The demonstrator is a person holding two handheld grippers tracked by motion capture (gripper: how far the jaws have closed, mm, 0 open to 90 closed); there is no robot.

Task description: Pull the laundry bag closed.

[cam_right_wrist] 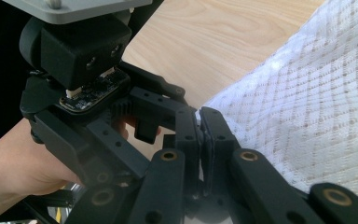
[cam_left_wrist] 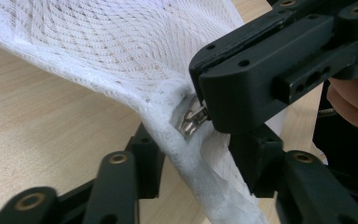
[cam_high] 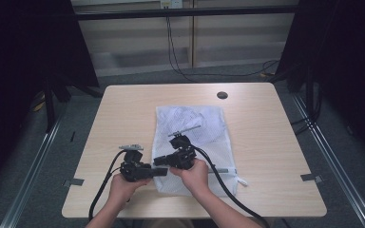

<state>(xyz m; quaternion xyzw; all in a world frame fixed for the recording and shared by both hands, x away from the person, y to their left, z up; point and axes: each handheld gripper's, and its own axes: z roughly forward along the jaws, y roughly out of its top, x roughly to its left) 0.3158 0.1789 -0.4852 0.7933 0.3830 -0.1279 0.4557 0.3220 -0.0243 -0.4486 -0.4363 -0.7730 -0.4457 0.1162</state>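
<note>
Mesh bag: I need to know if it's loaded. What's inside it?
The mesh bag lies flat on the table; nothing shows through the weave. The right gripper covers its near corner.

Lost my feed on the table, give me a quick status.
Right gripper shut on the zipper tab at the mesh bag edge. Left gripper jaws astride the same edge, not yet pressing. Nothing in the way.

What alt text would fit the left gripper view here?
A white mesh laundry bag lifts off a light wooden table, its thick seamed edge running between the left gripper's two black jaws. The right gripper, shut, pinches the small metal zipper pull at that edge from the right.
</note>
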